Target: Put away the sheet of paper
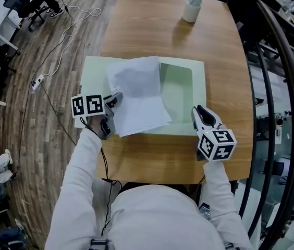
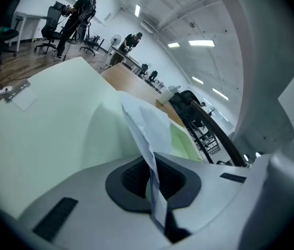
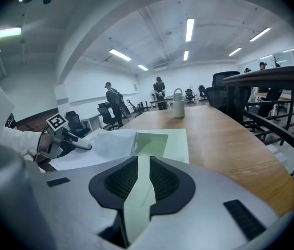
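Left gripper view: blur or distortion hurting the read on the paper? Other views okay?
Left gripper view: strong fisheye bend and dark corners, but the sheet of paper, clamped edge-on, reads clearly. Right gripper view: same bend, ceiling strips glare, green folder flap clear in the grip. Head view: even light, soft shadow by the cup.

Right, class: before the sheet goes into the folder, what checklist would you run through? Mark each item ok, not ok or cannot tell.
1. Left claw shut on the sheet of paper: ok.
2. Right claw shut on the green folder at its cover edge: ok.
3. Folder cover lifted, gap showing: ok.
4. Sheet inside the folder: not ok, most of it shows outside.
5. Sheet flat: not ok, it bows and wrinkles.
6. White mug clear of the folder: ok, it stands at the wooden table's far end.
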Motion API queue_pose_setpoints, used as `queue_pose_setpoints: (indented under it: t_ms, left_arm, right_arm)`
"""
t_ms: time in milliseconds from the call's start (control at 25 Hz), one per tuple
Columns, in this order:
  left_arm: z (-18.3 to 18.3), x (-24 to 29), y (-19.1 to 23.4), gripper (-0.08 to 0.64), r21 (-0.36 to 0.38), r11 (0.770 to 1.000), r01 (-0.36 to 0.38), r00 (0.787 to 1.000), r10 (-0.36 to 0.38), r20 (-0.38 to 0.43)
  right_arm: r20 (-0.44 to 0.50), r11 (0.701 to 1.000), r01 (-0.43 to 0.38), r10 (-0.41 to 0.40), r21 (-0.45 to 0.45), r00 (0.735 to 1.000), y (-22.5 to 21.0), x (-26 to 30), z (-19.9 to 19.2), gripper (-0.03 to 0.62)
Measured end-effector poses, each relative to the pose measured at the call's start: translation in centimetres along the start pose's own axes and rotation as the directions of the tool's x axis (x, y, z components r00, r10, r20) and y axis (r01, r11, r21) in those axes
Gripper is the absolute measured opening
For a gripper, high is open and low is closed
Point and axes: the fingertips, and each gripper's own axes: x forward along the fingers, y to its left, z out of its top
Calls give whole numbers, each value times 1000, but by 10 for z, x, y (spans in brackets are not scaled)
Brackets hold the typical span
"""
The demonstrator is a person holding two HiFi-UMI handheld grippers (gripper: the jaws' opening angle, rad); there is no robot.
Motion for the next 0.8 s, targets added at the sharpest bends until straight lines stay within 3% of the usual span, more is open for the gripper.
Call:
queue_pose_setpoints:
  t_ms: [200,800]
  left_arm:
    - [-8,2,10,17,81,995,-66,994,72,-80]
    - [-8,-7,41,17,131,985,-116,978,137,-159]
  right_arm:
    - [0,1000,-2,2,2,1000,1,0,-1,92]
    - [-1,1000,8,-8,11,1000,-7,0,-2,91]
